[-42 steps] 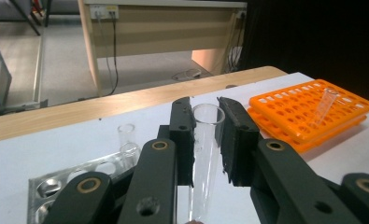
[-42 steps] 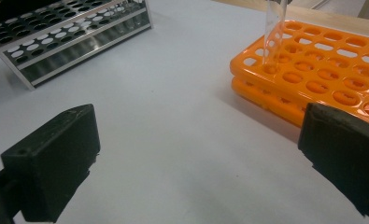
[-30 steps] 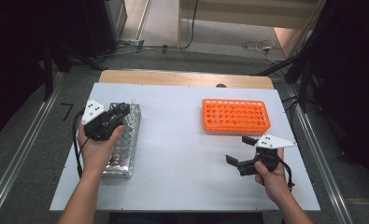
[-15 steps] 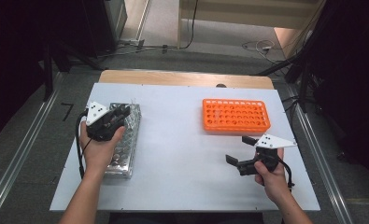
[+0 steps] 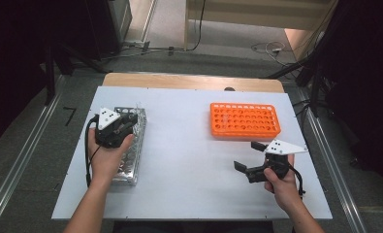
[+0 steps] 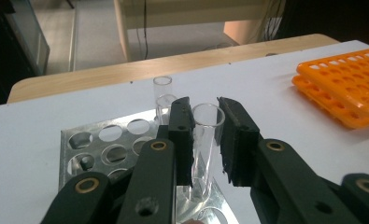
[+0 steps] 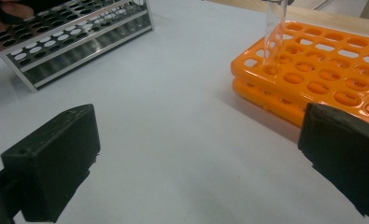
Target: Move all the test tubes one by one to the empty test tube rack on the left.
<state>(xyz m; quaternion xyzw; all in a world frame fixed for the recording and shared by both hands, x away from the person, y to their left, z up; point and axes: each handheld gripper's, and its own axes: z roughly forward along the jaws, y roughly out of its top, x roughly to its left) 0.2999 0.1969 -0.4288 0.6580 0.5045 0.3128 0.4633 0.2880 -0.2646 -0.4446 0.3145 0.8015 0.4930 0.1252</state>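
A metal tube rack (image 5: 131,160) lies at the table's left, and clear glass tubes stand in its far end. My left gripper (image 5: 130,120) hangs over that end, shut on one upright glass tube (image 6: 205,140), with a black pad against each side of it. A second tube (image 6: 162,91) stands just behind it in the rack (image 6: 98,140). An orange tube rack (image 5: 245,119) sits at the right. My right gripper (image 5: 248,155) is low over the table in front of it, open, with nothing between its jaws. One clear tube (image 7: 275,37) stands in the orange rack (image 7: 322,70).
The white table (image 5: 189,160) has a bare stretch between the two racks. A wooden strip (image 5: 194,81) runs along its far edge. Cables and dark equipment lie on the floor beyond and to the sides.
My left gripper has shifted slightly over the far end of the metal rack. The right gripper has stayed where it was.
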